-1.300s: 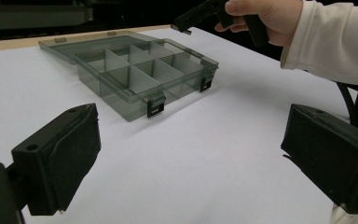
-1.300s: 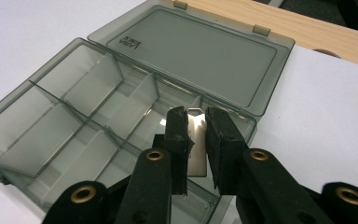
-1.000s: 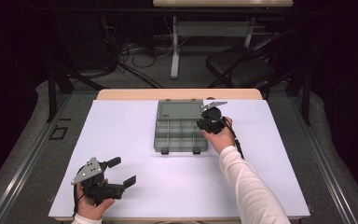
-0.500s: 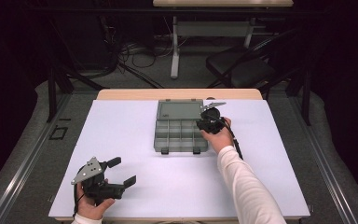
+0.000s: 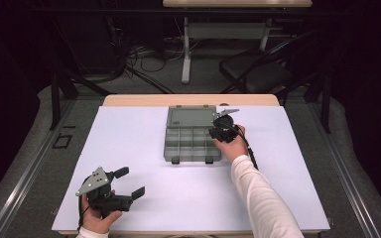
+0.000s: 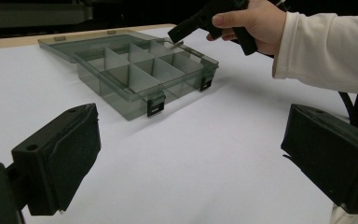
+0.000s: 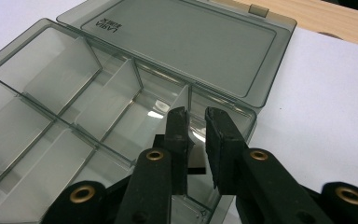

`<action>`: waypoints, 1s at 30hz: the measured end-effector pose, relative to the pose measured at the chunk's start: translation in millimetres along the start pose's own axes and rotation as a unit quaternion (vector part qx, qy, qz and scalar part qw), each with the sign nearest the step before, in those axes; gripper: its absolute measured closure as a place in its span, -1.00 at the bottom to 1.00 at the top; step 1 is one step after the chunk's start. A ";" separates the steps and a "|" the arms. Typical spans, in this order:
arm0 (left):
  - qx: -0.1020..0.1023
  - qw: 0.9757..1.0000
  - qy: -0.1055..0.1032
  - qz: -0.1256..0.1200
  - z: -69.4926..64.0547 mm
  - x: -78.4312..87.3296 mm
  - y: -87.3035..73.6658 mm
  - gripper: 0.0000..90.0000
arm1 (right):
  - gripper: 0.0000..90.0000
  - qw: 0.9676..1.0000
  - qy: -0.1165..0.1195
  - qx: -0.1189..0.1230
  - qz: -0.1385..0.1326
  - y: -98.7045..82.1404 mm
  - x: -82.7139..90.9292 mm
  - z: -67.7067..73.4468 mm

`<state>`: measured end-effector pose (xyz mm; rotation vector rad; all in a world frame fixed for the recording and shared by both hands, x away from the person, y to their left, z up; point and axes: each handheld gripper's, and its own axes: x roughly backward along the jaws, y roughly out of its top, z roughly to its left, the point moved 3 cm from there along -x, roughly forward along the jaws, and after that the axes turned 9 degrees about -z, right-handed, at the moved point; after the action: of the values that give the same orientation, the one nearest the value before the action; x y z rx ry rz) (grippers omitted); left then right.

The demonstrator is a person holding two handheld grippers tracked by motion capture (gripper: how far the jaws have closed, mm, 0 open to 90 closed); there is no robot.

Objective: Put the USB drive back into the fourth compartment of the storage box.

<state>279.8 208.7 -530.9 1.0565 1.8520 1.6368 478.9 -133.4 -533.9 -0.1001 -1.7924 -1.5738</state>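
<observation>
A: From above, the open organizer box (image 5: 192, 134) sits mid-table, right gripper (image 5: 222, 130) at its right edge.

B: Its own camera shows the jaws drawn nearly together over a back compartment. Left gripper (image 5: 129, 184), jaws apart, rests near the table's front-left.

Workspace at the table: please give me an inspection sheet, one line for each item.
Surface: white table top, bare around the box; wooden edge at the far side.
Job's things: grey see-through compartment box, lid open and lying flat behind it, compartments look empty, two dark latches in front.
Clutter: nothing seen.
Grippers: right gripper over the box's right-hand compartments, jaws nearly together, nothing seen between them; left gripper at the near left of the table, jaws wide apart and empty.
Cables: one black cable trails from the right gripper; loose cables on the floor behind.
Surroundings: dark room, a chair and table legs beyond.
</observation>
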 end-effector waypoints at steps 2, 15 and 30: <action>0.000 1.000 0.000 0.000 0.0 0.0 0.0 -0.91 | 0.77 1.000 0.000 -0.001 0.000 0.0 0.1 -0.2; 0.005 1.000 0.002 -0.001 1.0 0.3 -0.5 -0.91 | 0.56 1.000 0.004 -0.003 -0.005 0.9 0.8 0.4; 0.003 1.000 0.002 0.000 1.2 1.6 -0.5 -0.91 | 0.06 1.000 0.016 0.010 -0.017 4.1 9.8 8.2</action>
<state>279.6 210.7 -531.4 1.0565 1.8611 1.6346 470.1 -129.0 -524.9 -0.0344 -1.7931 -1.5726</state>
